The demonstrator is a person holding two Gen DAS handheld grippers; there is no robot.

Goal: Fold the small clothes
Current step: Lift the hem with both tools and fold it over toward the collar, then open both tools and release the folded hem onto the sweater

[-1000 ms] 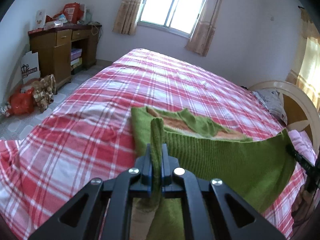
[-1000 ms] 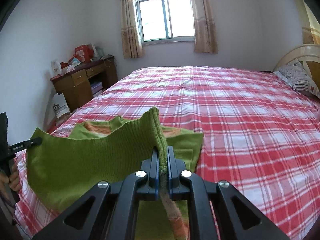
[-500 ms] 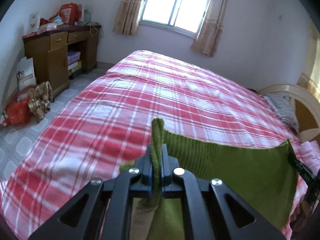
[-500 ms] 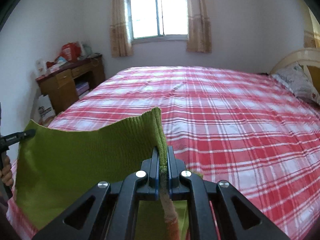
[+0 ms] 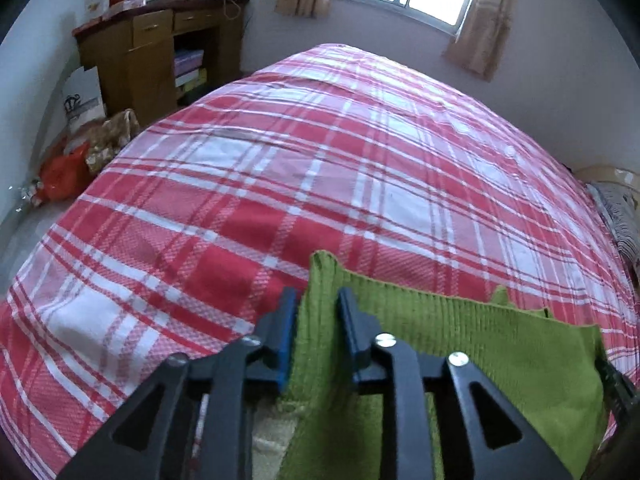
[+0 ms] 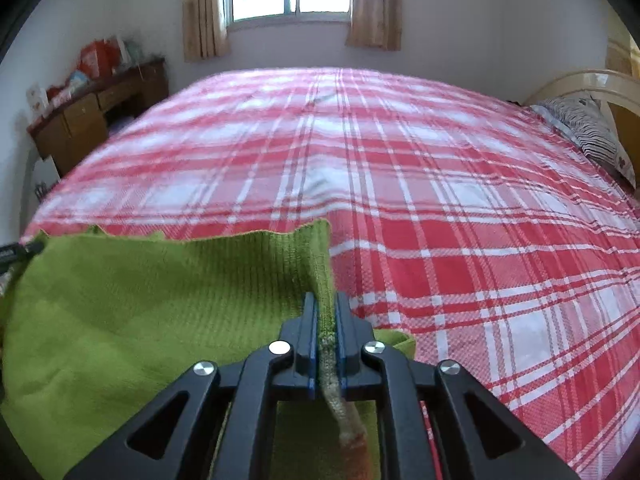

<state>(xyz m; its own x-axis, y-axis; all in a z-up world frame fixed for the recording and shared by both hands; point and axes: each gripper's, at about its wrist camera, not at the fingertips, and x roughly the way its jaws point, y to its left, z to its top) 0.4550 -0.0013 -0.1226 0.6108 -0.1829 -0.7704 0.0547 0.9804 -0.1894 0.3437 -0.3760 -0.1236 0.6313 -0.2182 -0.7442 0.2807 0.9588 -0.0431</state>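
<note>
Green knitted garment (image 6: pixel 140 300) stretched between my two tools above the near edge of a red plaid bed (image 6: pixel 440 200).

My right tool (image 6: pixel 326 320) is clenched on one corner of the garment; my left tool (image 5: pixel 318 320) has its fingers spread, the other corner standing loosely between them. The bedspread ahead lies flat and bare up to a striped pillow (image 6: pixel 588 128) at the headboard. Beyond the bed's left edge stand a wooden table (image 5: pixel 152 52) and bags (image 5: pixel 64 172) on the floor.

A ribbed green knit garment (image 6: pixel 140 300) lies on the red-and-white plaid bedspread (image 6: pixel 440 200).
</note>
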